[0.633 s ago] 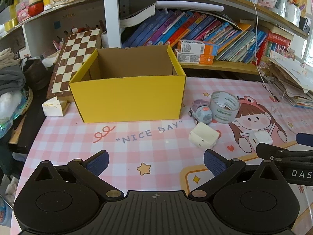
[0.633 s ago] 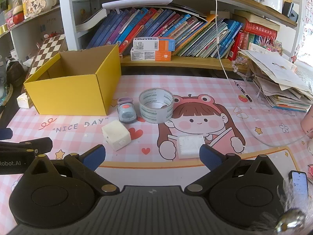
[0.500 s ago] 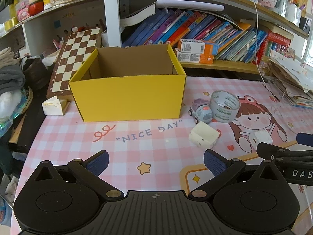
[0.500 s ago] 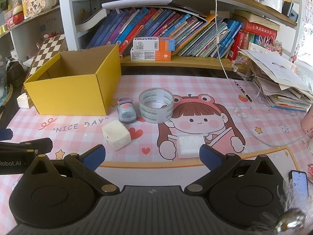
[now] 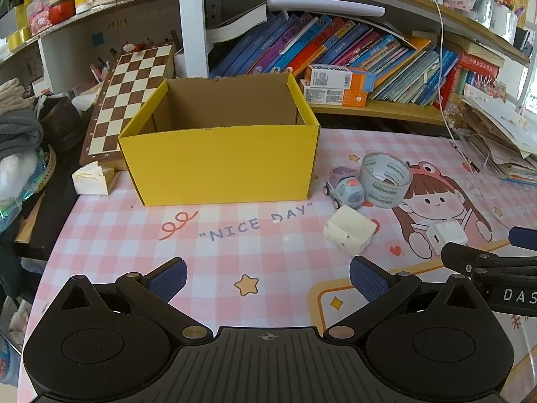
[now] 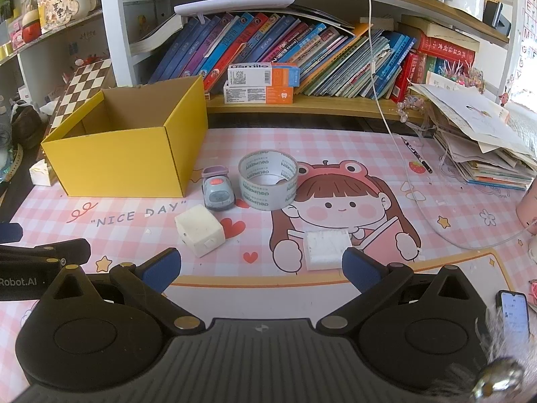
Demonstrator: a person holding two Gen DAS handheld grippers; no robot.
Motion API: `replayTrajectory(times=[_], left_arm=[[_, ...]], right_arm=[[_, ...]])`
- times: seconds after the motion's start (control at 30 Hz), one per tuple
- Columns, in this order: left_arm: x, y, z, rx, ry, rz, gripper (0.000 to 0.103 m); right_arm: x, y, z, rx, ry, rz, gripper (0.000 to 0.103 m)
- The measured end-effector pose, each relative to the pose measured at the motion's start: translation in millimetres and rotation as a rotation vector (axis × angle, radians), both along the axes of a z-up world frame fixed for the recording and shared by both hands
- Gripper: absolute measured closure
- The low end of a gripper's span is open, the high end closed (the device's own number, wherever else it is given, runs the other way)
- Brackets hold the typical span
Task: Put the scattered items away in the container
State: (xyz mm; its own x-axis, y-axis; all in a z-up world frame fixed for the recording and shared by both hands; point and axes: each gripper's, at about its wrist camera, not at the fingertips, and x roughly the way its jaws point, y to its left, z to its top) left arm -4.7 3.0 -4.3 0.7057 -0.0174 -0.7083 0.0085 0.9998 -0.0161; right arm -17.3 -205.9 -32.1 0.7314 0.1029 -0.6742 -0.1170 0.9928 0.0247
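Nothing has moved: both claws, left [image 5: 266, 277] and right [image 6: 261, 267], gape empty before "NICE DAY" mat [image 6: 141, 213].

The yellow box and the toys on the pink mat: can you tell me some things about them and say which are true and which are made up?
1. The box has toys in it already. False: what shows of its inside is bare cardboard, and all four things lie on the mat.
2. The toy car sits between the box and the tape roll. True.
3. The left gripper is holding the cream cube. False: it is open, with nothing between its fingers.
4. The right gripper is open. True.
5. The tape roll is lying flat. False: it stands on its edge.
6. The white block lies on the cartoon girl picture. True.
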Motion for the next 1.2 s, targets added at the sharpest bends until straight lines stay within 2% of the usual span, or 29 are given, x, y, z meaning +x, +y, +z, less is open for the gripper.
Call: replayTrajectory(times=[1.2], left_arm=[[0.7, -1.6, 2.5, -0.004, 0.012, -0.002, 0.0]], right_arm=[[-1.2, -1.0, 0.5, 0.001, 0.0, -0.002, 0.0]])
